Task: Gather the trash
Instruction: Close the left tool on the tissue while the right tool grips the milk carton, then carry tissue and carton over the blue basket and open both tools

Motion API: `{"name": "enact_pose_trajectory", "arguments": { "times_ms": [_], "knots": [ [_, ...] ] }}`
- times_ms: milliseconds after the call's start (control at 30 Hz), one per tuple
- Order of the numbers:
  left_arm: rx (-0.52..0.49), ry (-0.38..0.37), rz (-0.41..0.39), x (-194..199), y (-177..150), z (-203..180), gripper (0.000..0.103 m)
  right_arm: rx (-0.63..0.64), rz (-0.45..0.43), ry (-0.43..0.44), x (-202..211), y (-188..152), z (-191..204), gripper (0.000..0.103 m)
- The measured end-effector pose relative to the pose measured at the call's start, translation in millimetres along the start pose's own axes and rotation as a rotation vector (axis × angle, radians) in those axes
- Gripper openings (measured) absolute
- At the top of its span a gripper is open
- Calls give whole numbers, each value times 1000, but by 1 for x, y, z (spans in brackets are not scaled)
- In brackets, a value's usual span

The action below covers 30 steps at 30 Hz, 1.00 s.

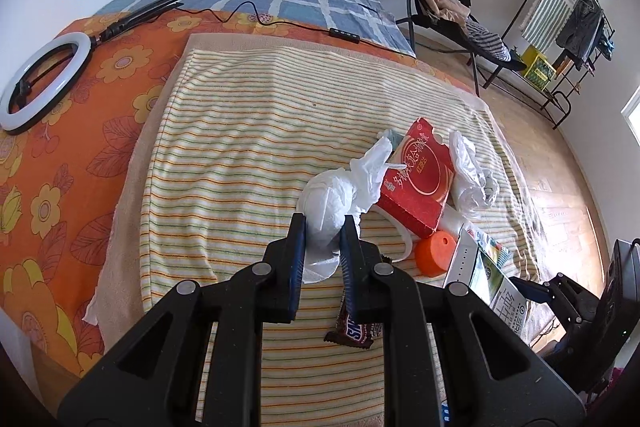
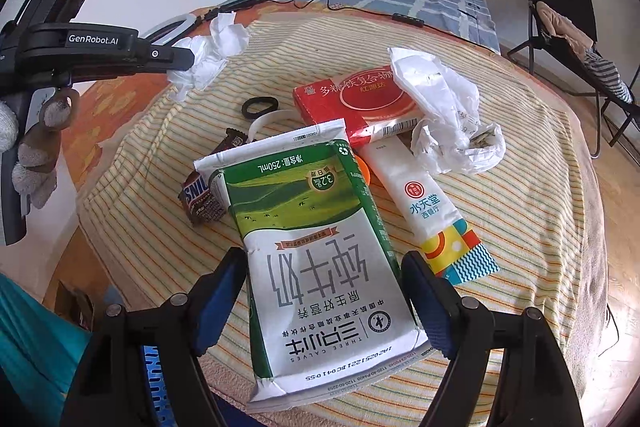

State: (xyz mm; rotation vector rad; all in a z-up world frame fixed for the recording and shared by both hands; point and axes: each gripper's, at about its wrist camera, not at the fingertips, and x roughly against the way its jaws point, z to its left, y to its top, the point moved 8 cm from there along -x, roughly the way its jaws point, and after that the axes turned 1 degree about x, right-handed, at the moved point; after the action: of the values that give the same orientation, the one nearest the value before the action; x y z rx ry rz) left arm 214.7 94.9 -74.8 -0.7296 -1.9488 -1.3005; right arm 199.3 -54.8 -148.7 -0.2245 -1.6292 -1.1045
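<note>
My left gripper (image 1: 323, 227) pinches the soft, light crumpled tissue (image 1: 326, 207). My right gripper (image 2: 322, 275) straddles the stiff milk carton (image 2: 316, 259), jaws unclamped; grasp its flat sides.

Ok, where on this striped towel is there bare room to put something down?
The striped towel is bare on its left half, between the orange sheet and the tissue wad, and along its far edge. The right side is crowded: red box, milk carton, orange cap, candy wrapper, plastic bag.
</note>
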Motion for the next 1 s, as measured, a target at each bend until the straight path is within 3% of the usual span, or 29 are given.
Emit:
{"name": "enact_pose_trajectory", "arguments": {
  "times_ms": [633,1000],
  "knots": [
    [-109,-30,1,69,-87,-49,15,-43,-99,10,72,-29,20,81],
    [45,-64,-20,98,-167,-65,15,-78,-93,4,108,-78,25,81]
  ]
}}
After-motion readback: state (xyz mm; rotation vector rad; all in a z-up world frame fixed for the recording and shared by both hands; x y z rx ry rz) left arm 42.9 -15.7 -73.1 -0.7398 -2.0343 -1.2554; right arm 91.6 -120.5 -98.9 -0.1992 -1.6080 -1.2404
